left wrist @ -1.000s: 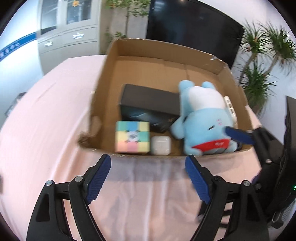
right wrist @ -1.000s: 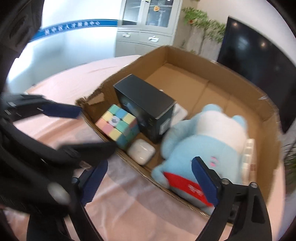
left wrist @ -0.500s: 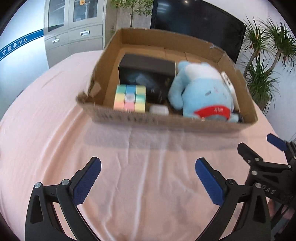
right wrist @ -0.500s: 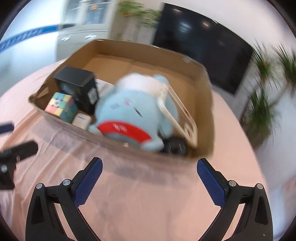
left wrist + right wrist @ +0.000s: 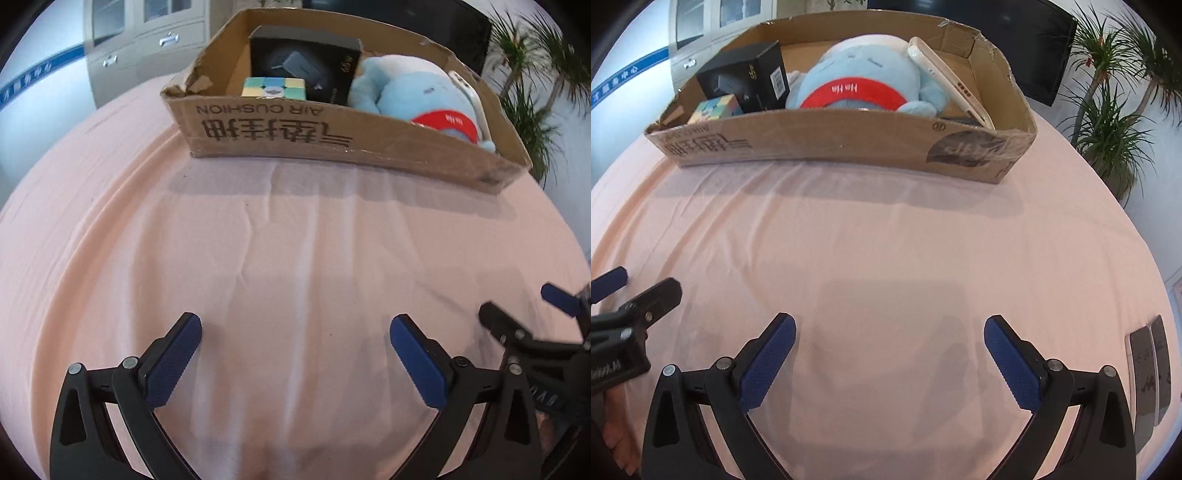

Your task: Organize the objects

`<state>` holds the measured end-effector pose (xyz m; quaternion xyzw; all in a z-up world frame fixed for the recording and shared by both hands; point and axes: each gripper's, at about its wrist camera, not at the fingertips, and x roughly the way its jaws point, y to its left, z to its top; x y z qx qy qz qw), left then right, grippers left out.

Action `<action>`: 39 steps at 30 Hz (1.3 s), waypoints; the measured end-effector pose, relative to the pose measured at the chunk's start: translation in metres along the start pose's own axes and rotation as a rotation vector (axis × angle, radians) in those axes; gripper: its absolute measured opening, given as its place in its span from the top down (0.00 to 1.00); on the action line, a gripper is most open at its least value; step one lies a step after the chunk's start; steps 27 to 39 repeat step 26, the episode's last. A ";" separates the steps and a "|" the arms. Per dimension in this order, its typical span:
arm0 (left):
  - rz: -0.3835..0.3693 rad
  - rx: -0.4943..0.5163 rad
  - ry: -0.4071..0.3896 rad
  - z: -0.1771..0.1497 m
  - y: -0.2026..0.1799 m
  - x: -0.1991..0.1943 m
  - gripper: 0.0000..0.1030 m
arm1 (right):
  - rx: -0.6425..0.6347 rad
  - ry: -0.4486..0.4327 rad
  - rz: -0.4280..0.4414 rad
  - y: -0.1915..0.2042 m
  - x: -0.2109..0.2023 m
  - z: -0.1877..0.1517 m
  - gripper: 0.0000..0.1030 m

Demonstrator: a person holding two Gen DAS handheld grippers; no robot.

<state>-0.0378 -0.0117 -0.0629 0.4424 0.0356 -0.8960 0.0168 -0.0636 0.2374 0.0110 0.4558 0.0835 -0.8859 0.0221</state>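
Only from the right wrist: phone (image 5: pixel 947 79) in box (image 5: pixel 849 136); both tongs spread, empty.

Left gripper (image 5: pixel 295 345) and right gripper (image 5: pixel 890 341) look alike: black angular arms studded with silver screws, each finger tipped by a textured blue pad (image 5: pixel 768 363), white lettering on the housing.

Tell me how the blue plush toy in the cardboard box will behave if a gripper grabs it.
The blue plush toy looks soft and stuffed, so it would probably squash under the pads and sag. It is likely light for its bulk. Lifting it may disturb the white phone leaning against it in the cardboard box.
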 end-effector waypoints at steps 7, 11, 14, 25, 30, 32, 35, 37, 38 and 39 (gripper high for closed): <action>0.003 0.044 0.008 -0.006 -0.007 0.004 0.01 | 0.101 -0.008 0.053 -0.010 0.005 -0.007 0.00; 0.016 0.025 0.006 -0.006 -0.008 0.004 0.01 | 0.101 -0.011 0.053 -0.010 0.003 -0.009 0.00; 0.019 0.022 0.006 -0.005 -0.009 0.004 0.01 | 0.101 -0.011 0.053 -0.009 0.002 -0.010 0.00; 0.018 0.021 0.005 -0.005 -0.009 0.005 0.01 | 0.102 -0.011 0.054 -0.009 0.002 -0.012 0.00; 0.016 0.021 0.005 -0.006 -0.009 0.005 0.01 | 0.102 -0.011 0.054 -0.009 0.002 -0.012 0.00; 0.016 0.021 0.005 -0.006 -0.009 0.005 0.01 | 0.102 -0.011 0.054 -0.009 0.002 -0.012 0.00; 0.016 0.021 0.005 -0.006 -0.009 0.005 0.01 | 0.102 -0.011 0.054 -0.009 0.002 -0.012 0.00; 0.016 0.021 0.005 -0.006 -0.009 0.005 0.01 | 0.102 -0.011 0.054 -0.009 0.002 -0.012 0.00; 0.016 0.021 0.005 -0.006 -0.009 0.005 0.01 | 0.102 -0.011 0.054 -0.009 0.002 -0.012 0.00; 0.016 0.021 0.005 -0.006 -0.009 0.005 0.01 | 0.102 -0.011 0.054 -0.009 0.002 -0.012 0.00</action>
